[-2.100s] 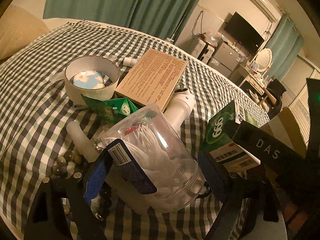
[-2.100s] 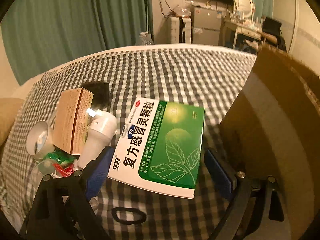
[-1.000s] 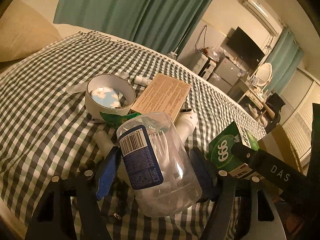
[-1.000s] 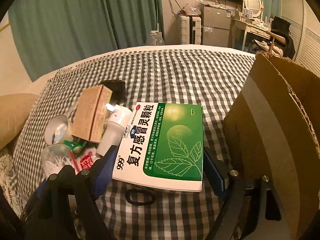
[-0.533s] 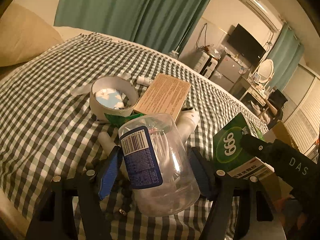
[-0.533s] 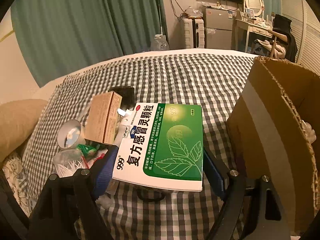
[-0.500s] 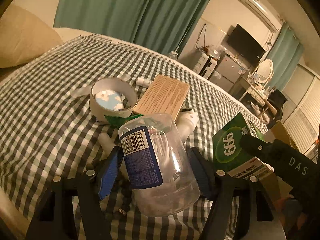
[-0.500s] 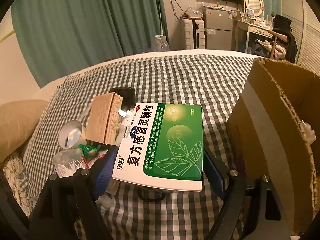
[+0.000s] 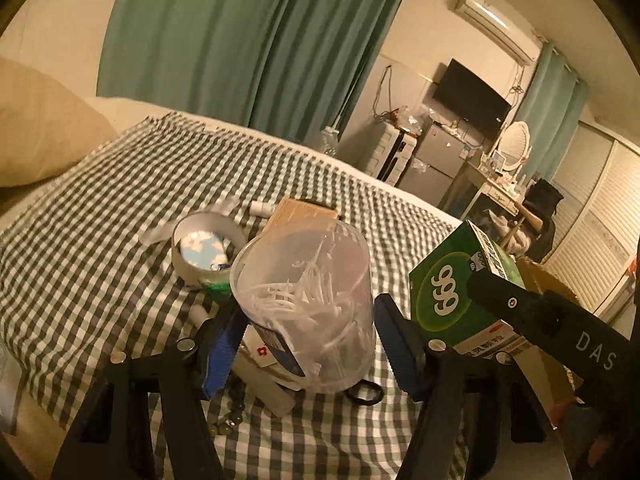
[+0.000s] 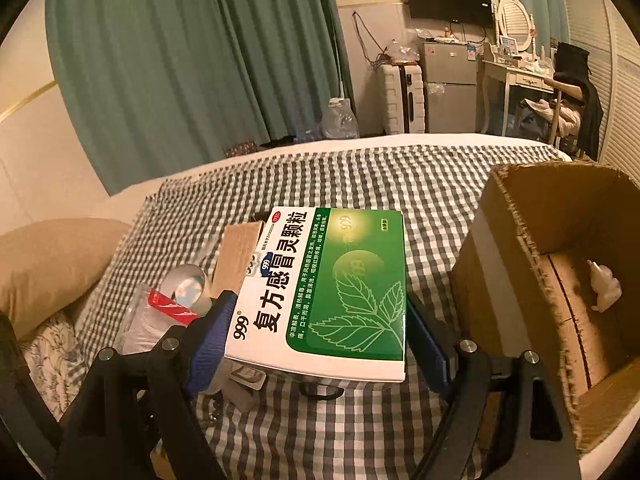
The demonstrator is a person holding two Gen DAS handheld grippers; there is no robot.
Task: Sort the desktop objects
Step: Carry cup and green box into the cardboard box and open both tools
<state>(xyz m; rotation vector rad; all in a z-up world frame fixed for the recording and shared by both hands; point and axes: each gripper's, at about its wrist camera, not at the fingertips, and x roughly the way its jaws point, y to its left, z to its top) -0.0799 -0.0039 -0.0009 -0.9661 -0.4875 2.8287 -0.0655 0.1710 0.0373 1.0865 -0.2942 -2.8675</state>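
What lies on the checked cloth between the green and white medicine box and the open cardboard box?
Nothing: in the right wrist view only bare checked cloth separates the green and white medicine box from the open cardboard box.

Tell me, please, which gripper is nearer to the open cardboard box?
Right. The right gripper, gripping the green medicine box, sits just beside the cardboard box. The left gripper, closing around the clear plastic jar, is farther off.
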